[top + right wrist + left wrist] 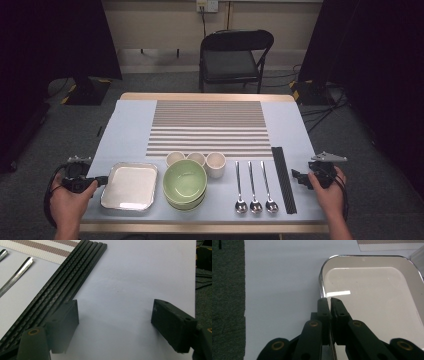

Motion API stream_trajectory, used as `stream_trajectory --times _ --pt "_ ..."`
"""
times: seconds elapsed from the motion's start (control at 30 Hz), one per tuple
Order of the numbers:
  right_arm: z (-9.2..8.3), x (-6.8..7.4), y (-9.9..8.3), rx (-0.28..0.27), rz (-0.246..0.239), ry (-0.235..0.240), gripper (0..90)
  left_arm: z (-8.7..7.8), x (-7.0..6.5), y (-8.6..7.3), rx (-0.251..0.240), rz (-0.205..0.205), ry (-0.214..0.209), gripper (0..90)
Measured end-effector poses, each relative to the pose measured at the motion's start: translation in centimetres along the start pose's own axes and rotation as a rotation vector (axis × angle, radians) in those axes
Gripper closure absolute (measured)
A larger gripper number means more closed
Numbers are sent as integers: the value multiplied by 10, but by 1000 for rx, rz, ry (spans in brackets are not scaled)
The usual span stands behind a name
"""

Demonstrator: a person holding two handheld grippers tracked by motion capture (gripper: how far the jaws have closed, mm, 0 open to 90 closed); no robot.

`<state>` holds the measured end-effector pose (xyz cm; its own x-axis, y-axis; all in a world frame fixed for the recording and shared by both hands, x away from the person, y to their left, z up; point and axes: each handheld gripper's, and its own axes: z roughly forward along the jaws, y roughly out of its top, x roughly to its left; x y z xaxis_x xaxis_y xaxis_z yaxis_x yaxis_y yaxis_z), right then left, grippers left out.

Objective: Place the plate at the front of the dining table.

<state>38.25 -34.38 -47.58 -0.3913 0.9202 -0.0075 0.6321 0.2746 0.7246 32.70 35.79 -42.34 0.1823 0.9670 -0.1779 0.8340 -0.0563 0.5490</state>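
My left claw [329, 300] has its two black jaws pressed together on the near left rim of the metal tray [372, 302], pinching that thin edge between them. The tray is a shallow square with rounded corners, its polished surface catching a bright bar of light, and it sits at the near left of the table on a smooth pale blue cloth [125, 125]. From the high view my left hand [70, 200] holds that claw [102, 180] just at the tray's [131, 186] left side.

My right claw [115, 315] is spread wide, its blocky matte jaws hanging over bare cloth with nothing between them; one jaw stands just beside a bundle of long black chopsticks [62, 287] with a woven, carbon-like texture. In the high view it [296, 176] sits just right of those chopsticks [283, 179].

Between the two claws stand stacked glossy green bowls [185, 184] and three shiny metal spoons [255, 192], side by side, bowls toward me. A little farther off, three small cream cups [196, 160] stand in a row. Beyond them lies a ribbed, striped placemat [209, 127], and past the table's far edge a black folding chair [235, 55].
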Motion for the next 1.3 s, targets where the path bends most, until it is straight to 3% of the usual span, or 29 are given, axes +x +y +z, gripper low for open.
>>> stream_trajectory --times 0.43,0.83,0.9,1.3 --pt "0 0 0 0 0 0 211 5 3 -1 12 -27 -23 869" --pt "0 0 0 0 0 0 211 4 -1 1 18 -37 6 877" --pt "0 0 0 0 0 1 211 4 1 1 13 -62 -3 880" --pt "0 0 0 0 1 -1 211 3 3 1 -2 -95 -18 889"
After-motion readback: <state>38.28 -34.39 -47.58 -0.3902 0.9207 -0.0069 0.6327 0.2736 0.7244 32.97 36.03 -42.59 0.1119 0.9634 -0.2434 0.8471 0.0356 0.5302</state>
